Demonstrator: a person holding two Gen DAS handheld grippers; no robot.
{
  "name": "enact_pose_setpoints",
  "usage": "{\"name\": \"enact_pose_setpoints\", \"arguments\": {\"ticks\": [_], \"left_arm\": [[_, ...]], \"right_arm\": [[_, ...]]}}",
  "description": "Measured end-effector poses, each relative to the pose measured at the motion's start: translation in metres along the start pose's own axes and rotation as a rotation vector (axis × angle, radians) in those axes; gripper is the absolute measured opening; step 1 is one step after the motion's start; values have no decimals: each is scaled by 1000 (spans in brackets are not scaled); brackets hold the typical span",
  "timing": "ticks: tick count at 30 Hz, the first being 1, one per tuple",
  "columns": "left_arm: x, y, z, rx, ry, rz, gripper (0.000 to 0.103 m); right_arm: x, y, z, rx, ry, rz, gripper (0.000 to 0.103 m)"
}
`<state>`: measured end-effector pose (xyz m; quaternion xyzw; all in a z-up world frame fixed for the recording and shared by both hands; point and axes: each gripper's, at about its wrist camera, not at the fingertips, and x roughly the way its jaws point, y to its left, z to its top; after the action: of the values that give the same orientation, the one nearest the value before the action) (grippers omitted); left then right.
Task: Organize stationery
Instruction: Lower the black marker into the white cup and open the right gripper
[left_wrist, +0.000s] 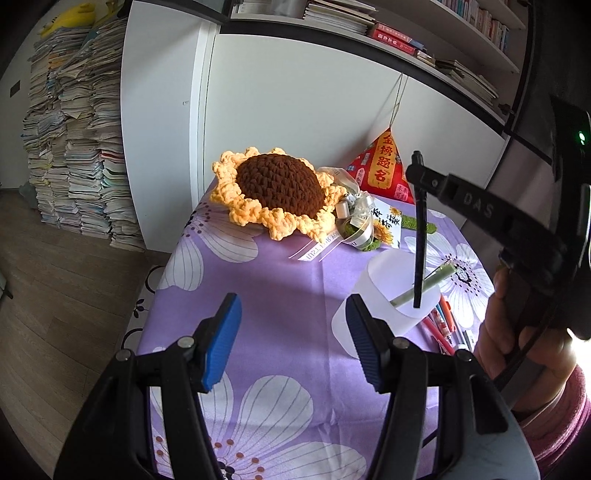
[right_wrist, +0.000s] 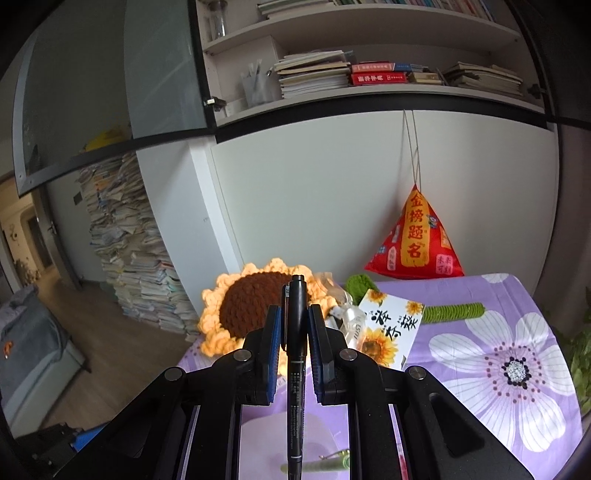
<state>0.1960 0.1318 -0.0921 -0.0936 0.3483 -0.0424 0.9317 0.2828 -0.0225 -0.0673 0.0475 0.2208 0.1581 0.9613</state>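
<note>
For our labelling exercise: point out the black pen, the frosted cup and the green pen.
black pen (right_wrist: 296, 332), right wrist view, barrel between the fingers.
frosted cup (left_wrist: 373, 295), left wrist view, front wall.
green pen (left_wrist: 437, 277), left wrist view, upper shaft above the rim.

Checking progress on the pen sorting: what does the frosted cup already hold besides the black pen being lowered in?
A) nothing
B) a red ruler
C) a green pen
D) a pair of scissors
C: a green pen leans inside the frosted cup, beside the black pen gripped by the right gripper.

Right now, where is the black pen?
The black pen is clamped upright in the right gripper, its lower end inside the frosted cup, beside a green pen, right of the crochet sunflower.
</note>
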Motion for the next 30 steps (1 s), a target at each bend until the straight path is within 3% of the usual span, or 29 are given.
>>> {"name": "enact_pose_setpoints", "arguments": {"ticks": [7, 23, 27, 30], "left_arm": [[1, -2, 0, 0, 4, -3, 57], [-3, -12, -7, 8, 16, 1, 57], [-6, -18, -9, 24, 17, -9, 57], [-9, -28, -12, 40, 23, -31, 57]], "right_arm": [[-16, -3, -12, -38, 12, 0, 15], [-28, -23, -39, 16, 181, 68, 15], [-38, -28, -39, 37, 198, 95, 15], [-55, -34, -37, 4, 181, 63, 15]]}}
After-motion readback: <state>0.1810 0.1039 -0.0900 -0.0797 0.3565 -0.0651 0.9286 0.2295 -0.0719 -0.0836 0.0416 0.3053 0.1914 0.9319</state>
